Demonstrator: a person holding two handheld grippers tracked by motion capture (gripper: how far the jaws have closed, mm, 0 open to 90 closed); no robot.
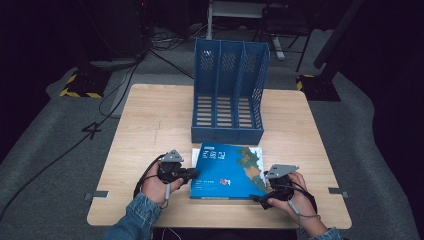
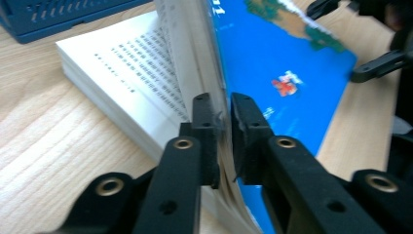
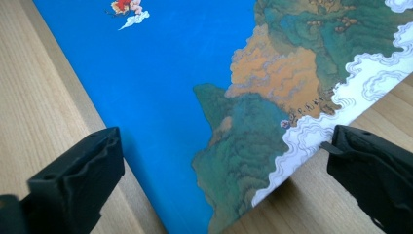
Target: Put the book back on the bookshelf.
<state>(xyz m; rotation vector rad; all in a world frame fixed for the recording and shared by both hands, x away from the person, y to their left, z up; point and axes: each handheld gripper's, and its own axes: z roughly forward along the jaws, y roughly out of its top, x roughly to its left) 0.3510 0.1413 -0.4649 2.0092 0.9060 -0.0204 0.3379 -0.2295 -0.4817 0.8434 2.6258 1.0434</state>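
Near front edge of surface [image 1: 150,115], book [image 1: 227,170] lies before blue file rack [image 1: 227,95]. Left claw [image 2: 221,119] pinches cover and some pages, lifting them; right claw [image 3: 219,161] wide, straddling near corner to steady.

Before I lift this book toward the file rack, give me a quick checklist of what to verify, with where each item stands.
1. Left tongs shut on the book: ok, but they pinch just the cover and some top pages, lifted off the printed pages below.
2. Whole book held: not ok, the lower block of pages lies on the table.
3. Right tongs gripping: not ok, jaws wide open astride the book's corner.
4. File rack upright, slots facing the book: ok.
5. Slots free: ok as far as the high view shows.
6. Path from book to rack clear: ok.
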